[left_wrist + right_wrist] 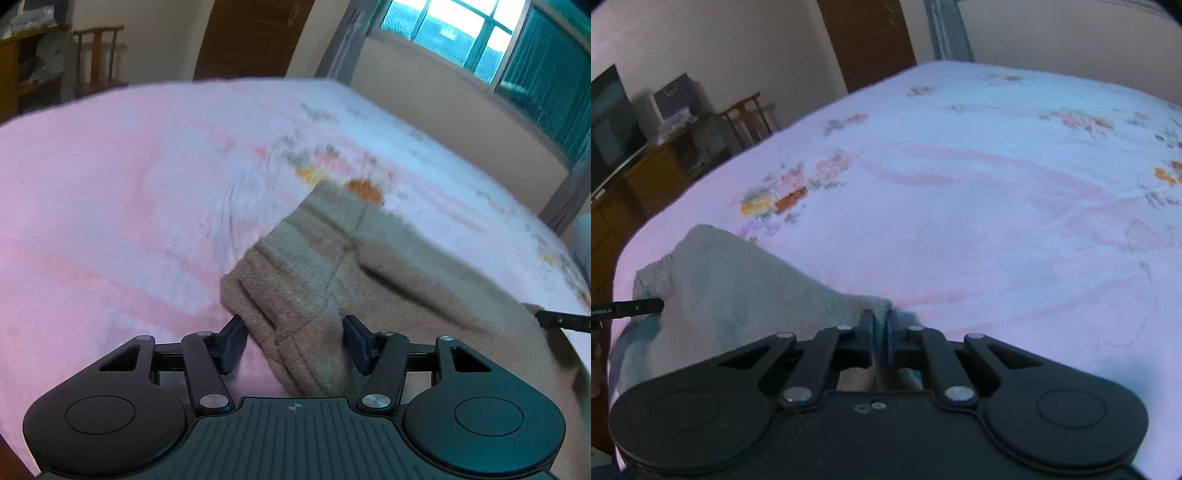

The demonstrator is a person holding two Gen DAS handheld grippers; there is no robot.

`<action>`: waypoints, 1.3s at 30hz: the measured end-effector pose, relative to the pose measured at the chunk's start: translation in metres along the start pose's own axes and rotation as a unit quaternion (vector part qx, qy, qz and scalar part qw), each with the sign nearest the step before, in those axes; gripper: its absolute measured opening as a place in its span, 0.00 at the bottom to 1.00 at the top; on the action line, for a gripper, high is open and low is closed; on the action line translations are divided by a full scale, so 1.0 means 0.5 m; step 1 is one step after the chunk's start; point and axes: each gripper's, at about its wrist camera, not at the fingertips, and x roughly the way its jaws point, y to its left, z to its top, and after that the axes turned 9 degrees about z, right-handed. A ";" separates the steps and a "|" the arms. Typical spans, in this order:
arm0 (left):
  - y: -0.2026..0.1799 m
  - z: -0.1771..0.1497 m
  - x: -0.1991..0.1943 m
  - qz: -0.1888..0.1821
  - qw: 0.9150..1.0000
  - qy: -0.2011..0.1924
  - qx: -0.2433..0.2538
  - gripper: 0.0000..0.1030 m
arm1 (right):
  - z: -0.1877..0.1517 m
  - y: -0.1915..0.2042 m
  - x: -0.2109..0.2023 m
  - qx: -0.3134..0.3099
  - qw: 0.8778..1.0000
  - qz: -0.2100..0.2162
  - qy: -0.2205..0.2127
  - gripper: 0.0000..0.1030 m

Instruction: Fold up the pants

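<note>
Beige fleece pants (332, 266) lie on a pink and white flowered bedsheet (129, 203). In the left wrist view the ribbed waistband end sits between the two pads of my left gripper (295, 341), which is open around it. In the right wrist view the pants (738, 280) look grey and spread to the left. My right gripper (881, 332) is shut on an edge of the pants. The tip of the right gripper (561, 320) shows at the left view's right edge, and the left gripper's tip (631, 308) shows at the right view's left edge.
The bed (997, 184) fills both views. A wooden chair (98, 55), a brown door (251, 37) and a window with teal curtains (498, 40) stand beyond it. A TV (609, 125) on a wooden cabinet (646, 177) is left of the bed.
</note>
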 end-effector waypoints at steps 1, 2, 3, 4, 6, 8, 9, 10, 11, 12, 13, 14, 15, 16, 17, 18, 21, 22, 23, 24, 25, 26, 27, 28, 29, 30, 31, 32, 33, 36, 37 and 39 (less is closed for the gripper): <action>0.003 -0.003 0.005 -0.004 1.000 0.002 -0.005 0.56 | -0.012 -0.009 0.020 0.005 1.000 -0.011 0.018 0.00; 0.006 -0.002 0.006 -0.006 1.000 0.003 -0.010 0.56 | -0.020 -0.014 0.028 0.009 1.000 -0.014 0.017 0.00; 0.007 0.003 0.003 -0.007 1.000 0.007 -0.012 0.56 | -0.019 -0.018 0.023 0.019 1.000 -0.012 0.012 0.00; 0.008 0.007 -0.004 -0.008 1.000 0.008 -0.011 0.56 | -0.015 -0.019 0.013 0.029 1.000 -0.009 0.006 0.00; 0.018 0.017 -0.036 -0.006 1.000 -0.004 -0.013 0.56 | -0.006 -0.010 -0.024 0.029 0.999 -0.027 -0.024 0.10; 0.009 0.024 -0.082 0.015 0.999 -0.043 0.012 0.56 | 0.000 0.022 -0.057 0.010 0.997 -0.037 -0.062 0.10; 0.002 0.027 -0.097 0.011 0.998 -0.056 0.019 0.56 | -0.002 0.033 -0.068 0.009 0.997 -0.022 -0.073 0.10; -0.011 0.031 -0.109 -0.001 0.998 -0.065 0.023 0.56 | -0.009 0.046 -0.074 0.008 0.997 -0.007 -0.082 0.10; -0.024 0.034 -0.113 -0.013 0.997 -0.068 0.027 0.56 | -0.016 0.059 -0.072 0.007 0.997 0.002 -0.082 0.11; -0.041 0.033 -0.111 -0.025 0.996 -0.070 0.040 0.56 | -0.027 0.067 -0.059 0.007 0.997 0.009 -0.071 0.11; -0.059 0.027 -0.099 -0.029 0.995 -0.072 0.061 0.63 | -0.038 0.067 -0.039 0.006 0.999 0.002 -0.052 0.12; -0.073 0.021 -0.076 -0.020 0.994 -0.063 0.082 0.76 | -0.052 0.060 -0.004 0.012 0.999 -0.028 -0.014 0.12; -0.083 0.010 -0.045 -0.008 0.993 -0.045 0.110 0.81 | -0.069 0.052 0.015 0.010 0.999 -0.051 0.000 0.12; -0.092 -0.001 -0.025 -0.002 0.988 -0.043 0.147 0.89 | -0.071 0.049 0.009 0.009 0.999 -0.050 -0.013 0.12; -0.105 -0.010 -0.021 0.012 0.980 -0.054 0.192 0.98 | -0.070 0.046 -0.005 0.019 0.998 -0.057 -0.015 0.12; -0.116 -0.014 -0.020 0.031 0.972 -0.053 0.225 1.00 | -0.070 0.044 -0.029 0.033 0.996 -0.074 -0.024 0.15; -0.102 -0.007 -0.044 0.040 0.973 -0.049 0.221 1.00 | -0.110 0.030 -0.177 0.090 0.986 -0.079 -0.113 0.23; -0.094 -0.009 -0.060 0.041 0.974 -0.058 0.213 1.00 | -0.143 0.020 -0.241 0.113 0.980 -0.077 -0.147 0.31; -0.090 -0.014 -0.076 0.040 0.975 -0.074 0.206 1.00 | -0.182 0.015 -0.301 0.132 0.971 -0.084 -0.179 0.37; -0.091 -0.023 -0.093 0.039 0.974 -0.087 0.206 1.00 | -0.227 0.006 -0.362 0.152 0.961 -0.096 -0.210 0.47; -0.091 -0.035 -0.109 0.035 0.972 -0.098 0.212 1.00 | -0.281 -0.005 -0.430 0.176 0.947 -0.113 -0.242 0.48; -0.103 -0.049 -0.127 0.027 0.968 -0.112 0.221 1.00 | -0.343 -0.018 -0.497 0.207 0.930 -0.135 -0.272 0.48; -0.117 -0.065 -0.141 0.015 0.965 -0.125 0.229 1.00 | -0.396 -0.029 -0.546 0.238 0.914 -0.151 -0.292 0.48; -0.133 -0.079 -0.154 -0.001 0.961 -0.134 0.241 1.00 | -0.463 -0.041 -0.604 0.278 0.891 -0.168 -0.316 0.48; -0.144 -0.093 -0.163 -0.015 0.957 -0.139 0.252 1.00 | -0.535 -0.048 -0.662 0.316 0.864 -0.184 -0.346 0.47; -0.157 -0.108 -0.169 -0.029 0.954 -0.143 0.263 1.00 | -0.599 -0.052 -0.711 0.349 0.836 -0.197 -0.374 0.46; -0.172 -0.119 -0.166 -0.041 0.951 -0.143 0.270 1.00 | -0.654 -0.054 -0.749 0.377 0.811 -0.212 -0.395 0.46; -0.183 -0.131 -0.155 -0.043 0.950 -0.132 0.280 1.00 | -0.713 -0.055 -0.789 0.406 0.781 -0.227 -0.417 0.45; -0.192 -0.138 -0.126 -0.027 0.955 -0.093 0.281 1.00 | -0.758 -0.056 -0.814 0.429 0.757 -0.237 -0.431 0.44; -0.162 -0.125 -0.077 -0.042 0.980 -0.050 0.187 1.00 | -0.856 -0.070 -0.854 0.479 0.707 -0.236 -0.464 0.43; -0.170 -0.123 -0.079 -0.032 0.979 -0.051 0.196 1.00 | -0.870 -0.076 -0.845 0.494 0.698 -0.231 -0.464 0.42; -0.185 -0.128 -0.091 -0.014 0.975 -0.056 0.216 1.00 | -0.893 -0.100 -0.841 0.515 0.685 -0.212 -0.470 0.41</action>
